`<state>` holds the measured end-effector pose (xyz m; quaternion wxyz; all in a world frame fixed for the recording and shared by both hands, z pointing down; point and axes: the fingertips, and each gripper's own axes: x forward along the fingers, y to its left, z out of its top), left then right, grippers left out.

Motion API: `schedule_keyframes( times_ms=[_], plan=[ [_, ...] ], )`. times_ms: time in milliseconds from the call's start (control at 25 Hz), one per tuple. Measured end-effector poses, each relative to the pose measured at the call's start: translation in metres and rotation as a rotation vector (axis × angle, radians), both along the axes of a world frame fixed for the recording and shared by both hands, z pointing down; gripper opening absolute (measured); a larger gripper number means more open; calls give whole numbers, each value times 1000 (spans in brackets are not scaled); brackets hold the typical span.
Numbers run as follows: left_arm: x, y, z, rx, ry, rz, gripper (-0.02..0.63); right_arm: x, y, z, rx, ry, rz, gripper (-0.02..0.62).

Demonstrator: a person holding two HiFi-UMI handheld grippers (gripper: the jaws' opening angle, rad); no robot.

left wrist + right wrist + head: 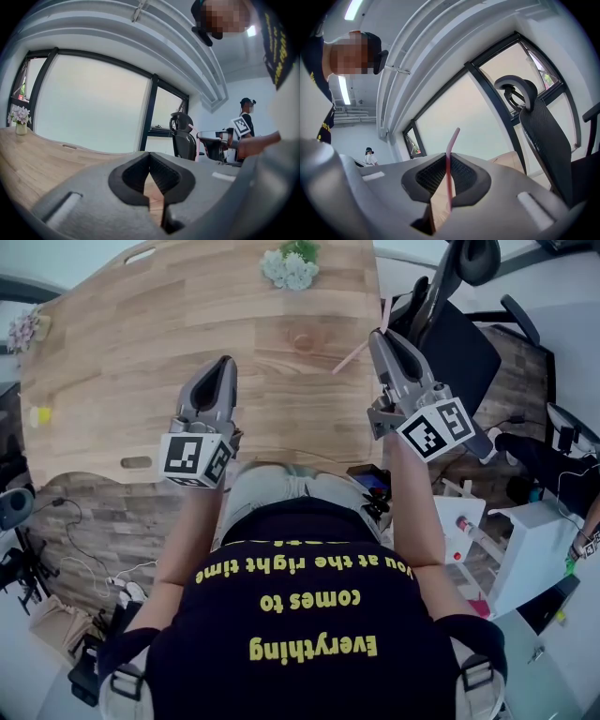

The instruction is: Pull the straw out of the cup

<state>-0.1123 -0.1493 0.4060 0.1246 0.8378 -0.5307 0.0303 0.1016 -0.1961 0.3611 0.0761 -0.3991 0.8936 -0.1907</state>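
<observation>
Matt wood-grain table (141, 352), smooth plastic straw (449, 173), black mesh chair back (543, 136).

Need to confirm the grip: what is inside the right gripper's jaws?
A thin pink plastic straw, pinched between the right gripper's pads, its bent tip poking out beyond them. In the right gripper view its lower end is covered by the jaw's edge.

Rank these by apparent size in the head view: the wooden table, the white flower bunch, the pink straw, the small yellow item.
1. wooden table
2. white flower bunch
3. pink straw; it is longer than the bunch but much thinner, so places 2 and 3 are unsure
4. yellow item
</observation>
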Motion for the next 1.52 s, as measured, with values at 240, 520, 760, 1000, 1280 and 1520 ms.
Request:
schedule_keyframes(
  times_ms=[240, 520, 760, 1000, 1280, 1520],
  plan=[
    [8, -3, 7, -13, -2, 17, 0, 8, 1, 17, -39, 3, 10, 34],
    [18, -4, 13, -27, -1, 36, 0, 16, 2, 56, -149, 14, 14, 34],
    [17, -4, 18, -37, -2, 42, 0, 16, 2, 89, -250, 24, 8, 34],
    [11, 0, 22, -44, -4, 36, 0, 14, 1, 118, -337, 19, -5, 34],
    [4, 10, 24, -53, -4, 18, 0, 15, -1, 147, -442, -25, -7, 34],
    [-5, 18, 28, -65, -10, -4, 0, 10, -2, 178, -585, -89, -23, 34]
  ],
)
